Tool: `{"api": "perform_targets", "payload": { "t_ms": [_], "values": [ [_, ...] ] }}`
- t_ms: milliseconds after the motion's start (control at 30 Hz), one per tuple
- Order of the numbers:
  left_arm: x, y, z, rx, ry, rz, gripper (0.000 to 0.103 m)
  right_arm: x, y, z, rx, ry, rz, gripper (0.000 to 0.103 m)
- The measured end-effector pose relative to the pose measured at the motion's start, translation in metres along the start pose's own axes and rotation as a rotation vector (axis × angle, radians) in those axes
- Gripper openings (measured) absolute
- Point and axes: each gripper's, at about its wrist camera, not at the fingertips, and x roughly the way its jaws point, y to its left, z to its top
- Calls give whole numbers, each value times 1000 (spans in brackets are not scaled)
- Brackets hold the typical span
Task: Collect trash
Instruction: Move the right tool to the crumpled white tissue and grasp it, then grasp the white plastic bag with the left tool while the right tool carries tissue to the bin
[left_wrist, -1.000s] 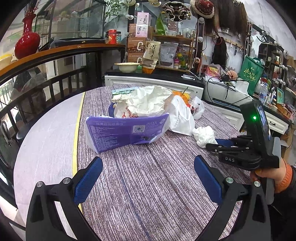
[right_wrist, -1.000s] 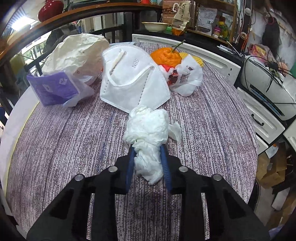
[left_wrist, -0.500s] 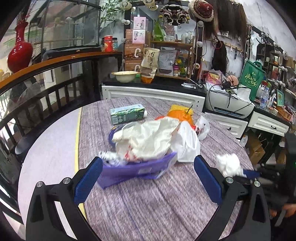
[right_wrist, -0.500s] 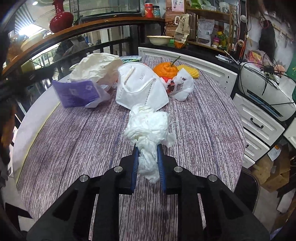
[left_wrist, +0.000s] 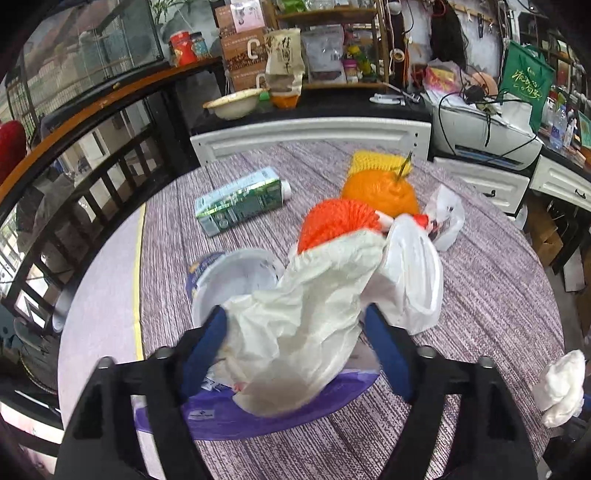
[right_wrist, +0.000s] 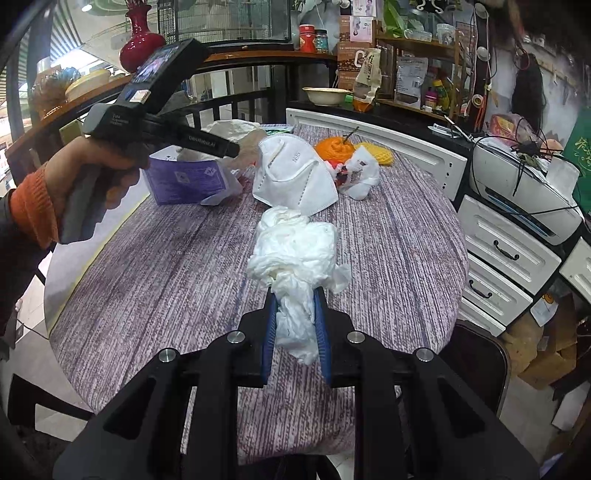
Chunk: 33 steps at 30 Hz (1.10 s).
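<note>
My right gripper (right_wrist: 295, 295) is shut on a crumpled white tissue (right_wrist: 295, 254) and holds it above the table; the tissue also shows in the left wrist view (left_wrist: 563, 387). My left gripper (left_wrist: 295, 325) is open, its blue fingers (left_wrist: 205, 347) on either side of a crumpled cream paper wrapper (left_wrist: 306, 314) that lies over a purple packet (left_wrist: 258, 417) and a white cup (left_wrist: 232, 280). A white N95 mask (right_wrist: 295, 177) lies beside them. The left gripper body shows in the right wrist view (right_wrist: 166, 122).
A green carton (left_wrist: 240, 201), an orange (left_wrist: 384, 192), orange foam netting (left_wrist: 336, 221), yellow netting (left_wrist: 376, 162) and a small plastic wrapper (left_wrist: 447, 218) lie on the round purple-striped table (right_wrist: 166, 266). White drawers (right_wrist: 509, 254) and a printer (right_wrist: 524, 184) stand to the right.
My left gripper has moved forward and down over the paper wrapper, which now sits between its fingers. My right gripper has lifted the tissue and drawn back from the table.
</note>
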Motion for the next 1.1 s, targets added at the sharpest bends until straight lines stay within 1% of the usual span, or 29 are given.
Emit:
{"api": "perform_targets", "payload": {
  "t_ms": [33,67,100,133,200,233,300,333,500,667,867,967,1100],
  "values": [
    [0,1,-4,-9,5,-1,57,1,-2,-2,7,2,0,20],
    [0,2,-9,-25,12,-10,49,2,-4,-3,16,6,2,20],
    [-2,3,-13,-37,12,-14,45,3,-6,-4,25,9,3,20],
    [-5,4,-15,-42,8,-13,44,3,-7,-4,31,8,2,20],
    [-14,6,-20,-57,-12,-20,34,2,-9,-5,45,3,-4,20],
    [-16,7,-21,-68,-16,-28,33,2,-10,-5,50,1,-4,20],
    [-24,11,-26,-96,-29,-51,25,1,-10,-5,56,-5,-5,20],
    [-28,13,-27,-105,-42,-58,23,0,-10,-5,57,-7,-5,20],
    [-59,21,-49,-151,-133,-92,19,-3,-5,-10,48,-18,-2,20],
    [-94,29,-71,-189,-243,-113,19,-7,-3,-13,37,-26,-8,20],
    [-123,32,-88,-231,-333,-140,19,-10,-5,-16,46,-37,-4,20],
    [-135,29,-92,-230,-367,-162,19,-13,-8,-17,55,-49,-11,20],
    [-144,18,-96,-225,-387,-217,19,-24,-22,-22,92,-77,-40,20]
  ]
}}
